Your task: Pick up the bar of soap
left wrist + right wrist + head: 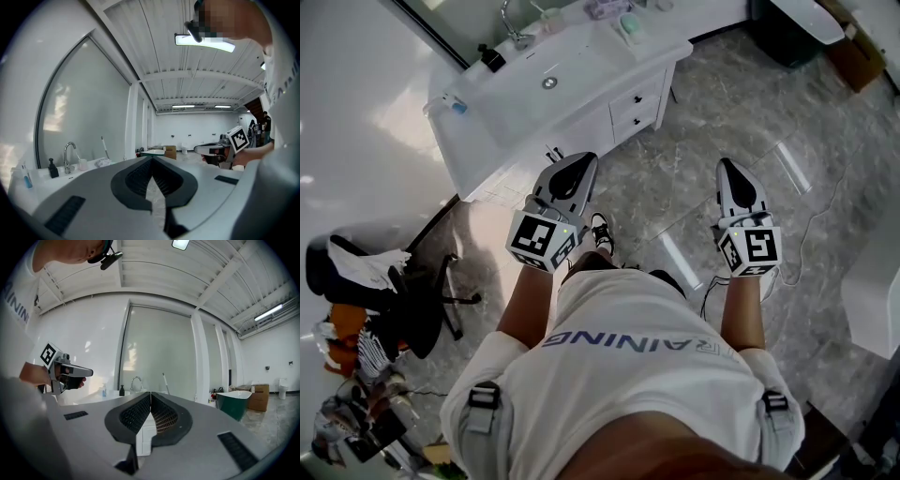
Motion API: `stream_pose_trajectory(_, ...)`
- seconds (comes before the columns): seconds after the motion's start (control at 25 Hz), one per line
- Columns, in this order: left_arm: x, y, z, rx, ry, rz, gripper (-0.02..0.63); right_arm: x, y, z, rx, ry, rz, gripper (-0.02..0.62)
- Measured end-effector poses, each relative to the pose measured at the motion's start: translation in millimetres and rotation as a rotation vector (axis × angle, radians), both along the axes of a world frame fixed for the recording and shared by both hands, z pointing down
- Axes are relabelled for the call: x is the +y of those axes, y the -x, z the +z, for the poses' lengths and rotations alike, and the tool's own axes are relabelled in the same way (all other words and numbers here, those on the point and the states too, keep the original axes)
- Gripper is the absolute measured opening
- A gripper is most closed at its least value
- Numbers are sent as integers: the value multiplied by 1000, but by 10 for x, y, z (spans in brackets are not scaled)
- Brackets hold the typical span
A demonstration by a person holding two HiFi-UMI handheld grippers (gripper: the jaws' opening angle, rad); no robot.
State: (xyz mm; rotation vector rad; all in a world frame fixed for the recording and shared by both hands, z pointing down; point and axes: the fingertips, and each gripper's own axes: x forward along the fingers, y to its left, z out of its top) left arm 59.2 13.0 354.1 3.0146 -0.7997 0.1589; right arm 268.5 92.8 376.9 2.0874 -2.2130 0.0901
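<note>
I cannot pick out a bar of soap for certain. A small teal item (629,24) lies at the right end of the white vanity counter (581,70), too small to identify. My left gripper (585,159) is held out level over the floor in front of the vanity, its jaws shut with nothing between them (152,159). To its right, my right gripper (727,165) is also shut and empty (150,393). Both point toward the vanity and stand well short of it.
On the counter are a sink with a faucet (514,28), a black pump bottle (490,58) and a blue tube (456,105). An office chair (412,291) draped with cloth stands at the left. A green tub (232,405) and a cardboard box (259,397) are off to the right.
</note>
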Motion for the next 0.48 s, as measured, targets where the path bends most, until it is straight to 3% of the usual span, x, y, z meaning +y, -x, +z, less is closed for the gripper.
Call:
stream_pose_trajectory(0.24,-689,-15,-67,34,7,7,3,-724,115,-118,33,5,-23,14)
stream_pose_trajectory(0.48,-1551,206,-44,44,35,-15,3,-1558,288,-136,50,41,-36,13)
